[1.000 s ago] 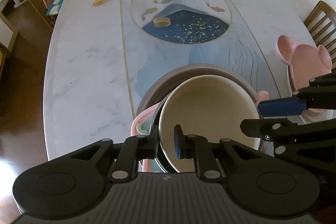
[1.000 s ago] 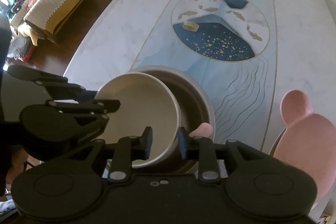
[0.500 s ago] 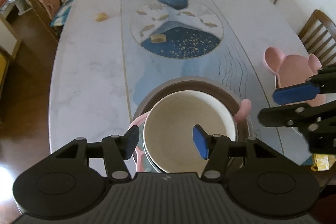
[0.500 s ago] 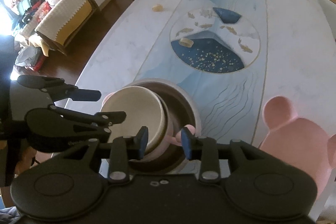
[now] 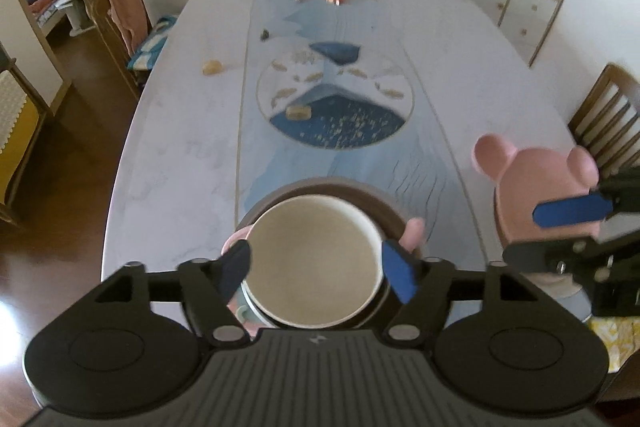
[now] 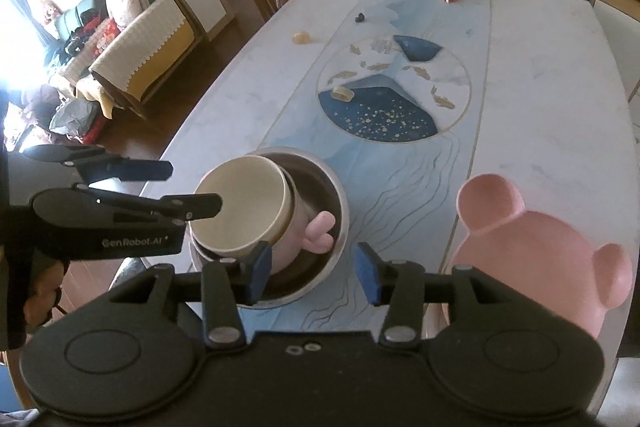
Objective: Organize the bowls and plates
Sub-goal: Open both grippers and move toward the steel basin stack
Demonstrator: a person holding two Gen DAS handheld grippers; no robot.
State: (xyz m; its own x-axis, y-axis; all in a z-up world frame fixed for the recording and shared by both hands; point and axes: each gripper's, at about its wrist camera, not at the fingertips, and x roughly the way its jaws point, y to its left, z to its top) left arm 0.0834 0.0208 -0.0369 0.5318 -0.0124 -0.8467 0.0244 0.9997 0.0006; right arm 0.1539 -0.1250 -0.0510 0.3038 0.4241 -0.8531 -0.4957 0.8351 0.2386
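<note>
Nested bowls at near worktop edge, both claws spread and empty above them.

Cream bowl (image 5: 314,261) sits inside a pink eared bowl (image 6: 316,227), mostly hidden, only ears and a side patch show; both sit in the dark outer bowl (image 6: 320,171), near rim cut off by the claw bodies. Pink bear-shaped plate (image 6: 552,251) at 3 o'clock of the stack, its lower edge hidden behind the right claw body. Left claw (image 5: 316,269): jaws opening, wide, pads clear of the cream bowl's rim at 9 and 3 o'clock, nothing pinched. Right claw (image 6: 314,269): jaws opening, part spread, nothing held; outer bowl rim seen through the gap. Worktop (image 5: 180,147) far items small, hard to identify.
</note>
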